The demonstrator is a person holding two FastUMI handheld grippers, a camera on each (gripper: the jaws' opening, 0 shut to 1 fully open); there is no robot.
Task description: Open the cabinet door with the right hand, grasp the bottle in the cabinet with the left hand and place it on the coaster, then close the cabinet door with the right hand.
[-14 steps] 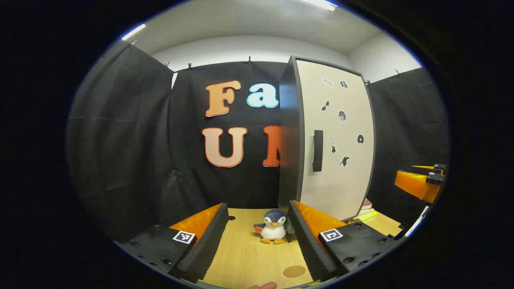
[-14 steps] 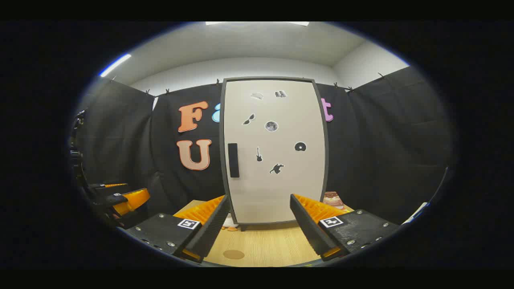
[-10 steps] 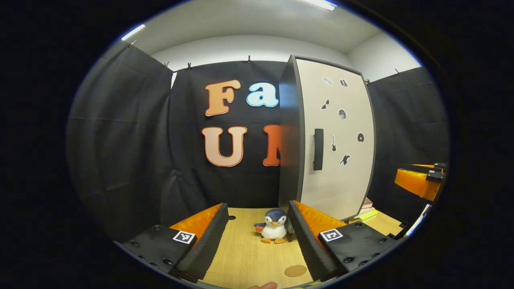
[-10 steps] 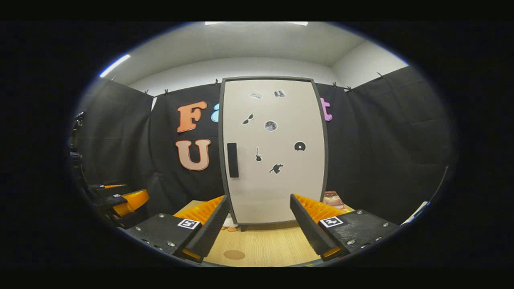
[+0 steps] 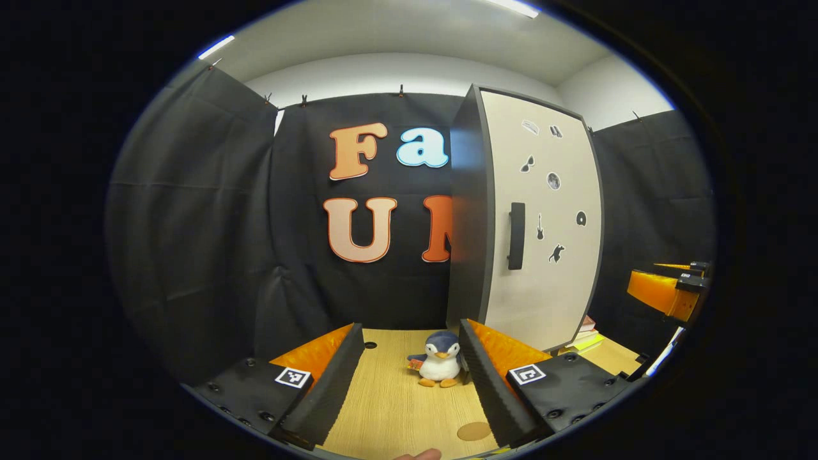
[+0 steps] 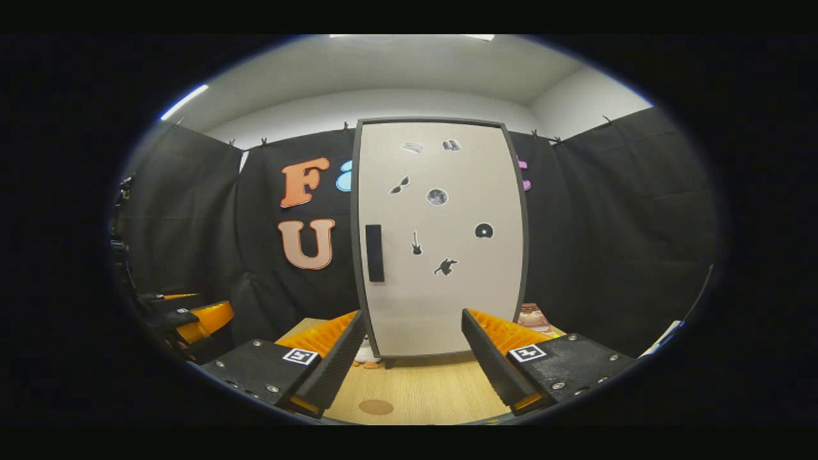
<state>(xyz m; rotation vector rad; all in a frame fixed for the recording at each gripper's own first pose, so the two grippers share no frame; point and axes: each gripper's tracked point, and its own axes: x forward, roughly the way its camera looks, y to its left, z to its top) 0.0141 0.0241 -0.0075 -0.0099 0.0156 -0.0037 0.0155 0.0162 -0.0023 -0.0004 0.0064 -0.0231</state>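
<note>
Black cloth walls ring a wooden desk [image 6: 422, 390]. Both hand-held grippers, left [image 5: 404, 383] and right [image 6: 414, 358], hover released, grasping nothing. Ahead stands the cabinet [image 6: 441, 236], its door [image 5: 543, 223] shut, handle [image 6: 374, 253] untouched. Nearby sit a penguin [image 5: 439, 368] and the coaster [image 5: 473, 431]. I cannot see inside the cabinet to the bottle.

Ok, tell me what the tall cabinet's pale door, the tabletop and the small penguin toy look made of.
Pale cabinet door: seemingly matte laminated board, dark-edged, no glare.
Light tabletop: wood or wood-look laminate, with fine grain lines.
Small penguin toy: plush fabric, soft fuzzy outline.
</note>
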